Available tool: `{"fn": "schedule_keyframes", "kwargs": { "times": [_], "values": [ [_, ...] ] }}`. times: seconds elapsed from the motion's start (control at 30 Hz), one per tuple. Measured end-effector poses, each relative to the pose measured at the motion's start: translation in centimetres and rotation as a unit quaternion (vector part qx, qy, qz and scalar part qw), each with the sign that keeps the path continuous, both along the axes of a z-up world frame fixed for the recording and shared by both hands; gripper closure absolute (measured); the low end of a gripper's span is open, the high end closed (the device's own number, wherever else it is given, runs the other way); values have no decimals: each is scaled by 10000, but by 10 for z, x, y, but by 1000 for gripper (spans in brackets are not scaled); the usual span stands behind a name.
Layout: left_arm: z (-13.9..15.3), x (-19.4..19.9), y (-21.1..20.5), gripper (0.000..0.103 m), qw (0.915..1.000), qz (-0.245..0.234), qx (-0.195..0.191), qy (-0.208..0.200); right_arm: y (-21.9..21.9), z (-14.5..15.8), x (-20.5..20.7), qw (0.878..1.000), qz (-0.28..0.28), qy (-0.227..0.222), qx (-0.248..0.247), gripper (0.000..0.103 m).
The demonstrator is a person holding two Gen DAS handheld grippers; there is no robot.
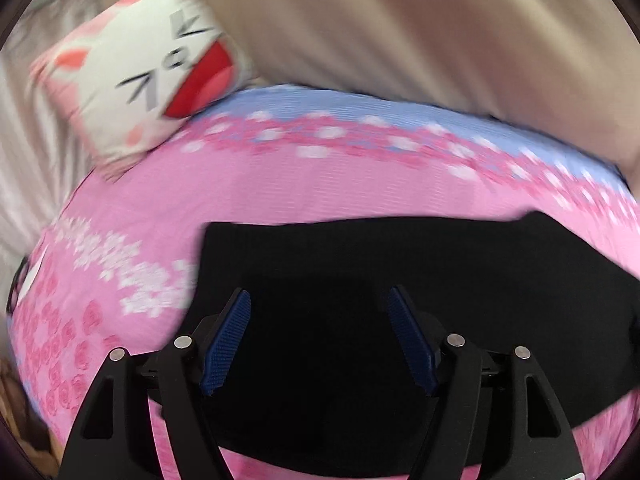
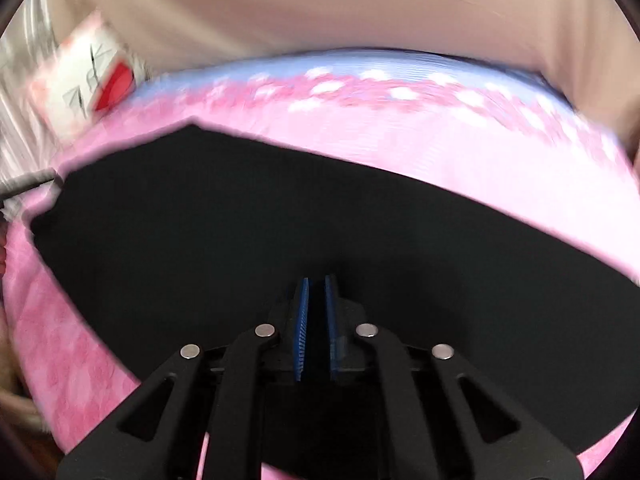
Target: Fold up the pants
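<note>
The black pants [image 1: 400, 280] lie flat on a pink bed cover [image 1: 280, 184] with flower print. In the left wrist view the left gripper [image 1: 319, 300] hangs above the pants with its jaws released: the two blue pads [image 1: 226, 344] stand well apart, and only the dark cloth below shows in the gap between them. The pads do not press on the cloth. The near left corner of the pants is just beyond the left jaw, and the far edge of the pants runs across the view ahead of both jaws. Further ahead and to the left of the jaws a cartoon pillow [image 1: 152, 68] with a white face and a red mouth rests on the cover, well apart from the pants.

In the right wrist view the right gripper [image 2: 317, 292] has its jaws clenched: the blue pads [image 2: 303, 328] are almost together, with only a narrow slit between them. I cannot tell if a thin layer of cloth is caught in the slit, since the pants [image 2: 240, 220] below are the same dark colour. The pants fill the area ahead of and on both sides of these jaws. The pink cover [image 2: 440, 152] lies beyond the far edge, and the pillow [image 2: 92, 80] is far ahead to the left. This view is blurred.
</note>
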State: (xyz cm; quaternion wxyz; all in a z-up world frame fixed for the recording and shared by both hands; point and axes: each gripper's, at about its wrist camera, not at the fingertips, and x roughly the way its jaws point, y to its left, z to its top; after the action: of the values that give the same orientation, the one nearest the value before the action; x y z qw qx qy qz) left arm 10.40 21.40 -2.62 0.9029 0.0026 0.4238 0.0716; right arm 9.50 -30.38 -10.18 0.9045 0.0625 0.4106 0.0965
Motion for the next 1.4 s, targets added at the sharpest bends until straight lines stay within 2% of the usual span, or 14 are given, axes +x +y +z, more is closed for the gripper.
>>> {"fn": "schedule_keyframes", "kwargs": {
  "times": [0.2,0.3,0.37,0.47,0.53,0.6,0.67,0.77,0.83,0.9,0.97,1.07,1.27,1.4],
  "values": [
    [-13,-5,-96,33,9955,-948,-5,90,-67,8,-25,9939,-853,-117,-685,91],
    [-29,0,-138,33,9916,-1243,198,309,-134,4,-38,9901,-1387,-200,-11,94],
    [-42,3,-151,33,9903,-1243,346,506,-169,15,-55,9763,-2110,-389,-281,88],
    [-48,2,-158,30,9923,-1014,560,427,-206,17,-66,9759,-2136,-422,-127,90],
    [-48,3,-158,28,9923,-956,642,464,-239,-1,-59,9612,-2628,-17,-840,91],
    [-43,4,-159,29,9925,-875,651,552,-284,10,-75,9526,-3019,-336,150,90],
    [-35,2,-164,29,9929,-872,598,553,-300,28,-83,9397,-3376,-534,-111,85],
    [-23,1,-190,29,9917,-1055,550,490,-278,37,-71,9660,-2499,-609,275,85],
    [-19,2,-223,29,9879,-1371,593,424,-256,23,-42,9770,-2072,-363,-344,86],
    [-20,2,-252,29,9836,-1645,622,409,-262,3,-25,9736,-2135,-54,-812,88],
    [-21,2,-274,29,9791,-1893,635,375,-285,13,-29,9699,-2421,-167,-200,102],
    [-23,2,-300,29,9741,-2143,614,380,-267,35,-40,9542,-2914,-276,-612,95],
    [-41,13,-332,29,9690,-2336,634,493,-120,34,-11,9942,-670,-321,-779,96],
    [-45,17,-335,25,9706,-2291,613,409,-106,21,14,9853,-977,-276,-1373,94]
  ]
}}
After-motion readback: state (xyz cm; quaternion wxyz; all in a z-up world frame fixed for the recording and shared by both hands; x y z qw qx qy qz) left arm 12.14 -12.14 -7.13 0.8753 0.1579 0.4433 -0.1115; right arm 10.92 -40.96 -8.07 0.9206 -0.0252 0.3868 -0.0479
